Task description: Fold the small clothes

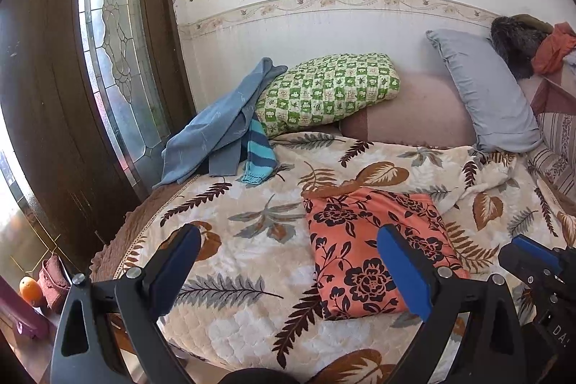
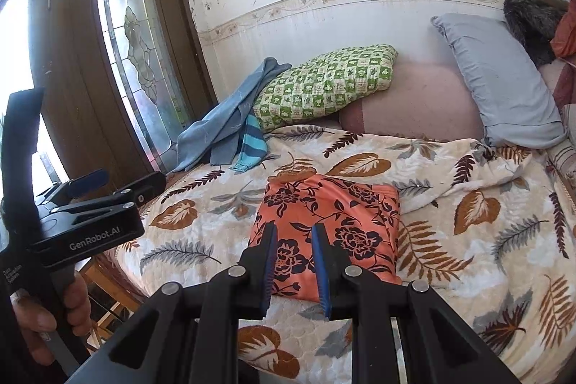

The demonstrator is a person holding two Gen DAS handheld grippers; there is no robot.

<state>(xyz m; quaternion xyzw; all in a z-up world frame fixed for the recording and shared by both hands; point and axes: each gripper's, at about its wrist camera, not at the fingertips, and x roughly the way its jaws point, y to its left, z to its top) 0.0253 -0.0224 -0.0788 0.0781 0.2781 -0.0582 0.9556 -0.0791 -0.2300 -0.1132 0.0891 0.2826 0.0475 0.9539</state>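
Observation:
A folded orange garment with dark flowers (image 1: 374, 247) lies on the leaf-patterned bedspread (image 1: 252, 233); it also shows in the right wrist view (image 2: 324, 225). My left gripper (image 1: 288, 247) is wide open and empty, held above the bed just left of the garment. My right gripper (image 2: 293, 240) hovers over the garment's near edge with its jaws a narrow gap apart and nothing between them. The right gripper also shows at the right edge of the left wrist view (image 1: 532, 258). The left gripper shows at the left of the right wrist view (image 2: 90, 189).
A blue cloth (image 1: 216, 128) and a striped teal garment (image 1: 259, 153) lie at the back left against a green checked pillow (image 1: 331, 89). A grey pillow (image 1: 486, 96) leans at the back right. A dark door with a glass panel (image 1: 115, 60) stands left.

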